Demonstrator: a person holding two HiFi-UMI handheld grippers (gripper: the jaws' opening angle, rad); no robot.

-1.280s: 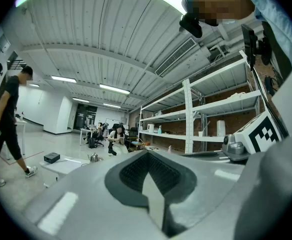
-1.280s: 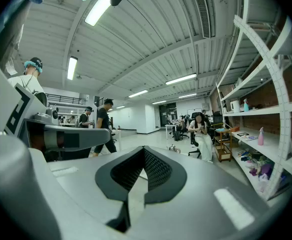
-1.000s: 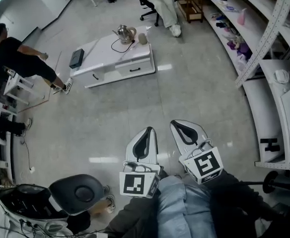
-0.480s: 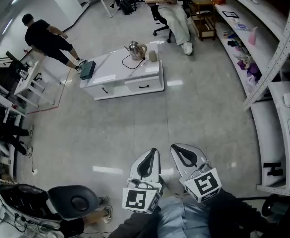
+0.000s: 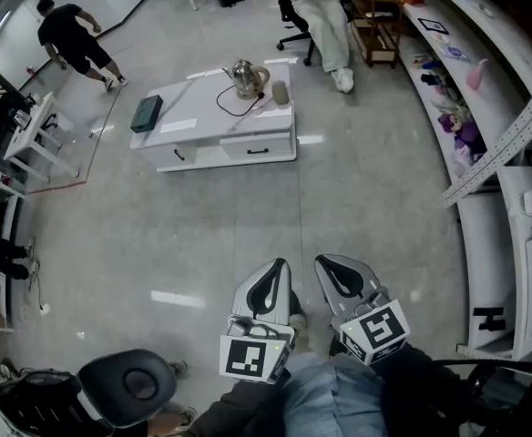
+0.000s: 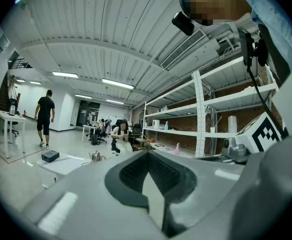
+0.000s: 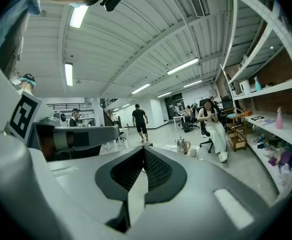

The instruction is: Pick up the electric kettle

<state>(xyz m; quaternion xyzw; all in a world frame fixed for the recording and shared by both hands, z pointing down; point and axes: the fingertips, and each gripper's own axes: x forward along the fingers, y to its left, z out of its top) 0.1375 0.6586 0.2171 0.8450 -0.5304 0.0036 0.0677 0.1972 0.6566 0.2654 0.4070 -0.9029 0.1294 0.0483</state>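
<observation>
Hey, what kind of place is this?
Probably an open-plan lab or workshop office: long metal shelving along the right, a low white table with an electric kettle on a polished floor, and a person seated on an office chair.

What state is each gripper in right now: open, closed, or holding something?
Left gripper: closed, holding nothing.
Right gripper: closed, holding nothing.
The electric kettle stands far off on the low white table.
</observation>
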